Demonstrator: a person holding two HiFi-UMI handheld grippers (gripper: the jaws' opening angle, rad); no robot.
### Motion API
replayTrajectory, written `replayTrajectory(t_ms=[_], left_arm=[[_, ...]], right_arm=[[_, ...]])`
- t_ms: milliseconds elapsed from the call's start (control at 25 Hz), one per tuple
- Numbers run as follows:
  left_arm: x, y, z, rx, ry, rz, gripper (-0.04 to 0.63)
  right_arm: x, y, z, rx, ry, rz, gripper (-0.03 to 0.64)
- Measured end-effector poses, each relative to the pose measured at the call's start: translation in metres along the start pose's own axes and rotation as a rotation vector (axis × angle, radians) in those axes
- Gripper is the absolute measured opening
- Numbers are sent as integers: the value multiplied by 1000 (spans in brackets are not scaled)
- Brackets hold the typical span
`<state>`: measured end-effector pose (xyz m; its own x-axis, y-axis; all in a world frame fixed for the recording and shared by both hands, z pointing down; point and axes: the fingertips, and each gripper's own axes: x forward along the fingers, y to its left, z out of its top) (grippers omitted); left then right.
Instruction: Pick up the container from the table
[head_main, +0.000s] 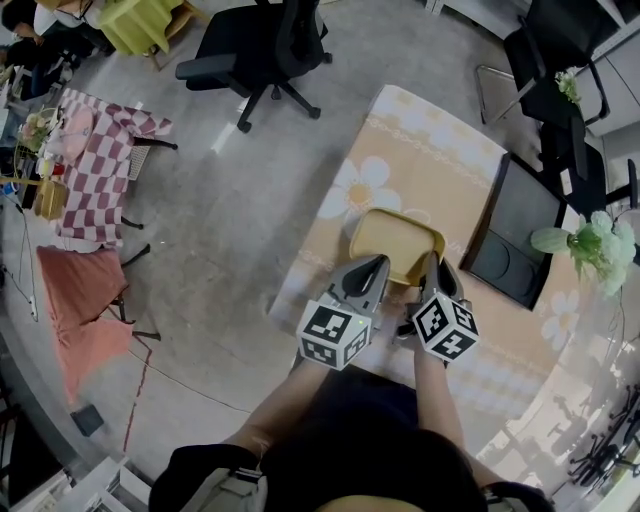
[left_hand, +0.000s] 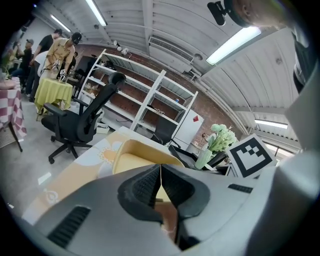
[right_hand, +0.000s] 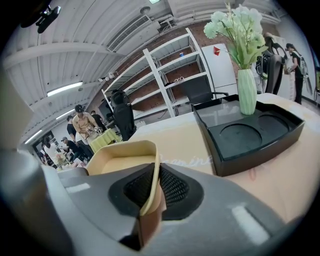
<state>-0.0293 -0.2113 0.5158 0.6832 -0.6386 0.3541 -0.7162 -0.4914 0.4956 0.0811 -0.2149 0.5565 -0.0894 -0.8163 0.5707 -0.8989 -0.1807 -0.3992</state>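
On the near-left corner of the yellow container (head_main: 395, 238), the left gripper (head_main: 371, 264) has its jaws drawn close together on the thin wall. Just to its right, the right gripper (head_main: 433, 262) pinches the same near rim narrowly between its ribbed pads. The container stretches ahead of both grippers on the flowered table (head_main: 440, 150). A black tray (head_main: 515, 232) lies beyond the right gripper, further right.

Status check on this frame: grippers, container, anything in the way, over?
Left gripper and right gripper both shut on near rim of yellow container. It sits on table. Black tray beside it, apart; nothing blocking.
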Motion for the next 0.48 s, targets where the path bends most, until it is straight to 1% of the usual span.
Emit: replayTrajectory(t_ms=[280,480], left_arm=[[-13,-13,9,33,-47,6,12],[-27,-18,19,56,-87,29,12]], right_arm=[[-13,-3,8,-17,-35,-5,17],[-23,-9,15,-29,-59,-9,17]])
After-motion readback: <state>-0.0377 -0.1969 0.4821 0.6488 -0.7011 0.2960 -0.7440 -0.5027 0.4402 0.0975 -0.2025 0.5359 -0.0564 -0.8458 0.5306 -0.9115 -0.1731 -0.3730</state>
